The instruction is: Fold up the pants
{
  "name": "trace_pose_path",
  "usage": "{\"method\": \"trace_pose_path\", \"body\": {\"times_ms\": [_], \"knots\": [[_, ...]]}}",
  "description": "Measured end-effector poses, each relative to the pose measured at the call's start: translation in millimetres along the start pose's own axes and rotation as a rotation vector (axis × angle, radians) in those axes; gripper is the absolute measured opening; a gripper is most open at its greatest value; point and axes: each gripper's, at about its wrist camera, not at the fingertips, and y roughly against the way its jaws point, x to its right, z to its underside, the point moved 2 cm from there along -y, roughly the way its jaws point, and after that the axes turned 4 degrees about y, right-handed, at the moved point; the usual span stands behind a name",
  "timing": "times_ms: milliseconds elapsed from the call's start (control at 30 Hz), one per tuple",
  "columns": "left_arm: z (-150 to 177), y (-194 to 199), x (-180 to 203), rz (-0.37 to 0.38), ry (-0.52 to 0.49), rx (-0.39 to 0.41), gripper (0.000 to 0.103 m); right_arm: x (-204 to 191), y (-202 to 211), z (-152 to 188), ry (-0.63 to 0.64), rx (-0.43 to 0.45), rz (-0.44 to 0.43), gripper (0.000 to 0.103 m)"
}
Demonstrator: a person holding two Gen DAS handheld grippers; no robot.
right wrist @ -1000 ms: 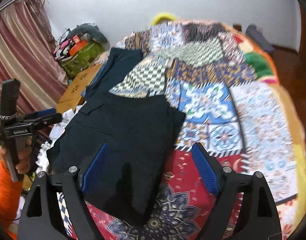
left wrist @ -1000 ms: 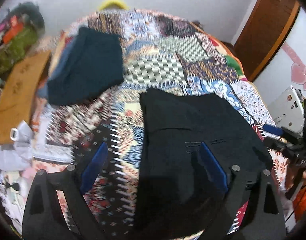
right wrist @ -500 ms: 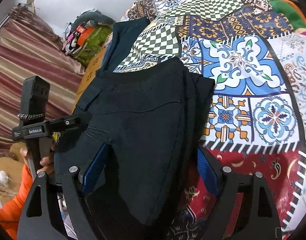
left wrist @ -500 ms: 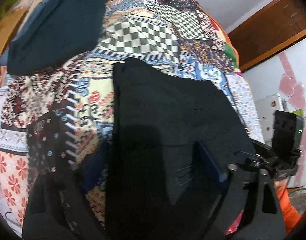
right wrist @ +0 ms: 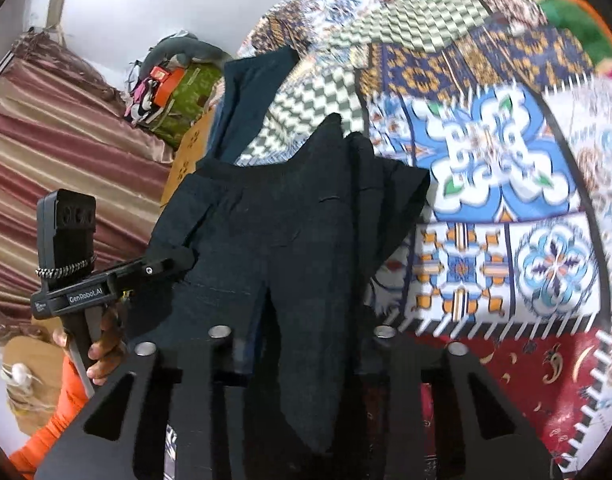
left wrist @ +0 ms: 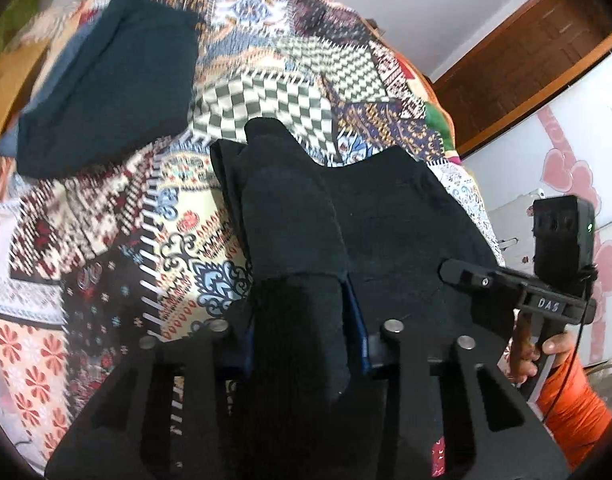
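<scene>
My left hand-held gripper (left wrist: pixel 302 340) is pinching a bunched near edge of the black pants (left wrist: pixel 385 216). My right hand-held gripper (right wrist: pixel 306 344) is pinching the same garment at its other near edge. The pants lie partly on the patchwork bed cover (left wrist: pixel 178 216), with the gripped end raised off it.

Progress, as I judge it: the garment is already narrowed to a stacked panel, so at least one fold appears done. The lifted end has yet to be carried over and laid flat. A separate dark folded garment (left wrist: pixel 106 92) rests further back on the bed.

Legible markings: "GenRobot.AI" on the left unit's bar (right wrist: pixel 86 295); "DAS" on the right unit's bar (left wrist: pixel 547 303).
</scene>
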Motion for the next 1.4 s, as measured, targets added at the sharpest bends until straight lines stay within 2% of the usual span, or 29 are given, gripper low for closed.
{"method": "trace_pose_path", "body": {"times_ms": [167, 333, 600, 767, 900, 1067, 1233, 1400], "knots": [[-5, 35, 12, -0.058, -0.079, 0.115, 0.03, -33, 5, -16, 0.103, 0.053, 0.028, 0.022], [-21, 80, 11, -0.116, -0.119, 0.247, 0.029, -70, 9, -45, 0.185, 0.124, 0.019, 0.021], [-72, 143, -23, -0.167, -0.09, 0.428, 0.029, -135, -6, -112, 0.316, 0.229, -0.004, 0.021], [-104, 160, -57, -0.201, -0.066, 0.485, 0.029, -159, -33, -149, 0.365, 0.244, -0.008, 0.021], [-131, 152, -90, -0.261, -0.055, 0.495, 0.029, -168, -65, -172, 0.375, 0.233, -0.003, 0.021], [-162, 117, -131, -0.326, -0.039, 0.474, 0.029, -165, -120, -191, 0.379, 0.19, 0.026, 0.021], [-195, 53, -175, -0.39, -0.008, 0.396, 0.029, -152, -175, -209, 0.368, 0.144, 0.071, 0.021], [-206, -8, -214, -0.418, 0.029, 0.301, 0.029, -119, -234, -221, 0.32, 0.072, 0.126, 0.02]]}}
